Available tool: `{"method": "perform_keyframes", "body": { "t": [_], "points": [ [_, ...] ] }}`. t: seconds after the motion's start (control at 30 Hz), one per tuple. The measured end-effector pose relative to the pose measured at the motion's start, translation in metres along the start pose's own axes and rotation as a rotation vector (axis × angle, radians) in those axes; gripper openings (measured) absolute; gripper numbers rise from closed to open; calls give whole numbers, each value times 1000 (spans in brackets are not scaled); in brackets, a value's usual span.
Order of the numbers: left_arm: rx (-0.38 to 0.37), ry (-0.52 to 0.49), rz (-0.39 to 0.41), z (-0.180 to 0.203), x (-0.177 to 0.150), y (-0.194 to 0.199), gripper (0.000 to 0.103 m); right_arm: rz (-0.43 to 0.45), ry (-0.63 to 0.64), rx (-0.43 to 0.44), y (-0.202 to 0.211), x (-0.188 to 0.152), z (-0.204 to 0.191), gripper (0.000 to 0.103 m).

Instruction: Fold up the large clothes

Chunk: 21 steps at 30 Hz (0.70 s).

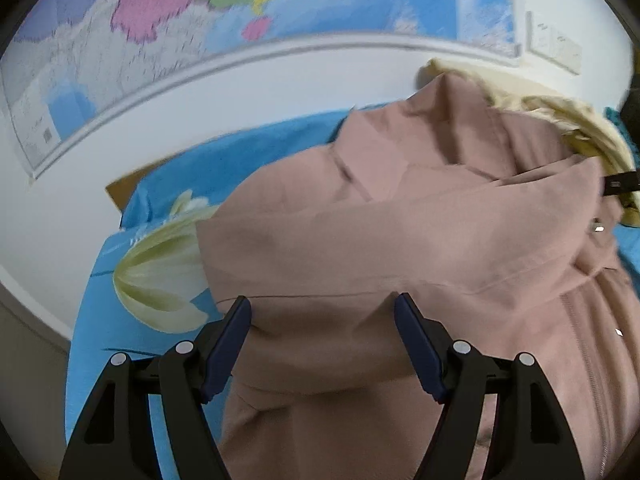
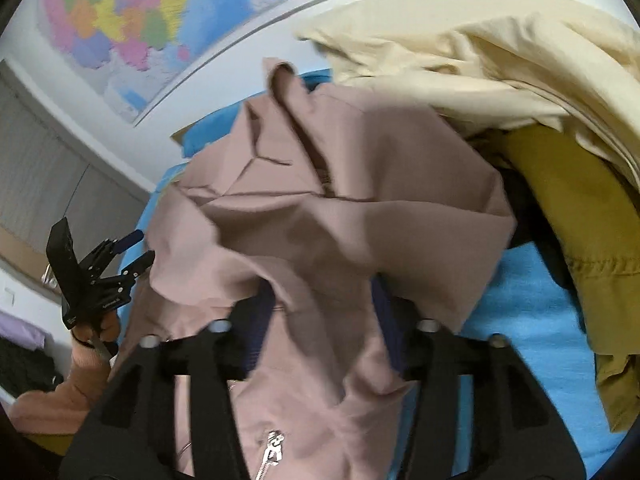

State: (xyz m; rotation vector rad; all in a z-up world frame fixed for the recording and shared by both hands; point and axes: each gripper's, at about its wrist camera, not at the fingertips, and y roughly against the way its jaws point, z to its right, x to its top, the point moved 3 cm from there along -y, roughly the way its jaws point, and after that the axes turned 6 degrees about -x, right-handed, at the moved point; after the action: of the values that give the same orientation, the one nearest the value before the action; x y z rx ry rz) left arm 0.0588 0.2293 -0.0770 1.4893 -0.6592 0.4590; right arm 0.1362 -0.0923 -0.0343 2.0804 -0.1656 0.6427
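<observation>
A dusty-pink zip jacket lies spread over a blue bed sheet. My left gripper hovers over its near part, jaws wide apart with nothing pinched between the blue pads. In the right wrist view the same jacket is bunched and draped over my right gripper. Its fingers stand apart and the cloth hides their tips, with loose fabric lying between them. The left gripper shows at the left edge, open, held by a hand in a pink sleeve.
A cream garment and a mustard one are piled to the right of the jacket. The sheet carries a pale flower print. A wall map hangs behind the bed. A zipper pull lies near the right gripper's base.
</observation>
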Motion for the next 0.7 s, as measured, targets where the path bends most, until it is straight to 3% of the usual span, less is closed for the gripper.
{"method": "perform_keyframes", "body": {
  "t": [0.03,0.07,0.1,0.2,0.27,0.33,0.37,0.4,0.5,0.6,0.7],
  "points": [
    [15,17,-19,-6,1,-8,69,18,-12,16,5,-2,0,68],
    [30,24,-30,-9,0,-14,69,35,-15,25,11,-4,1,82],
    [36,28,-35,-11,1,-18,68,67,-2,36,19,-10,-1,86],
    [32,62,-53,-19,2,-30,68,105,54,33,29,-29,-11,87],
    [37,78,-50,-22,4,-34,68,108,89,-39,23,-39,-17,86],
    [35,89,-49,-25,6,-35,68,88,130,-87,10,-48,-21,76],
    [36,91,-48,-26,8,-36,68,74,131,-82,6,-50,-21,50],
    [39,91,-46,-26,9,-35,68,44,128,-35,3,-51,-23,16],
    [43,98,-43,-27,9,-33,68,57,91,109,31,-44,-25,11],
    [60,98,-34,-31,9,-32,68,110,44,178,69,-29,-15,11],
    [68,131,-30,-41,10,-34,68,89,-1,97,69,-21,6,11]
  ]
}}
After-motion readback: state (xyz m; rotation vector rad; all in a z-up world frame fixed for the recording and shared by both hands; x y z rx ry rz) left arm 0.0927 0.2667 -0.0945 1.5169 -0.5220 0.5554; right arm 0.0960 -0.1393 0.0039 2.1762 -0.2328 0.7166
